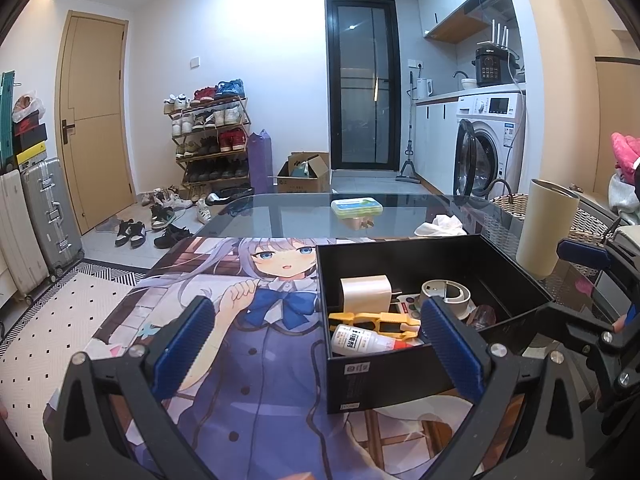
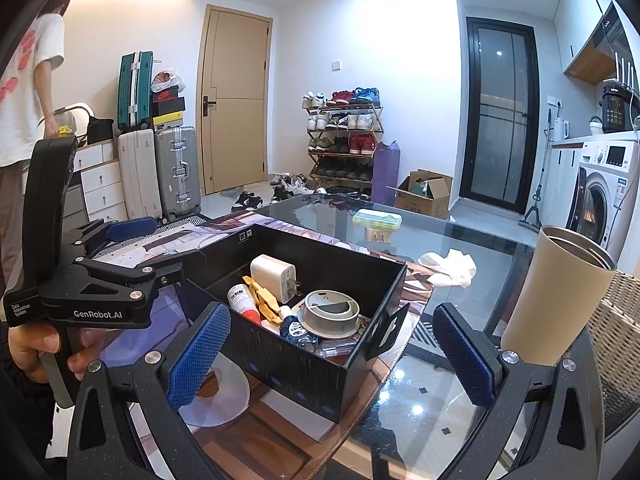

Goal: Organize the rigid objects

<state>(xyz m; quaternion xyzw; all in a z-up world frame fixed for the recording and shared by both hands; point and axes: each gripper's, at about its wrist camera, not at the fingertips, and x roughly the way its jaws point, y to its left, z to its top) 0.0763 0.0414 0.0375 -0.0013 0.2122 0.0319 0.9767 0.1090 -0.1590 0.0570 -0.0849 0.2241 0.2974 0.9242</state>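
A black open box (image 1: 400, 376) stands on a printed mat (image 1: 248, 320). Inside lie a white charger (image 1: 366, 294), a grey tape roll (image 1: 446, 294), a yellow clip (image 1: 376, 322) and a white bottle with a red cap (image 1: 360, 340). My left gripper (image 1: 318, 346) is open just before the box's near left corner and holds nothing. In the right wrist view my right gripper (image 2: 332, 360) is open at another corner of the box (image 2: 300, 368), also holding nothing. There the charger (image 2: 274, 276), tape roll (image 2: 330, 312), clip (image 2: 264, 300) and a small blue-labelled bottle (image 2: 294, 328) show.
A tall beige tumbler (image 2: 560, 296) stands right of the box on the glass table (image 1: 280, 212). Beyond lie a green-lidded case (image 1: 356, 206) and a crumpled white tissue (image 1: 440, 226). A wicker basket (image 1: 508, 204) sits at the right. A person in a white T-shirt (image 2: 28, 92) stands far left.
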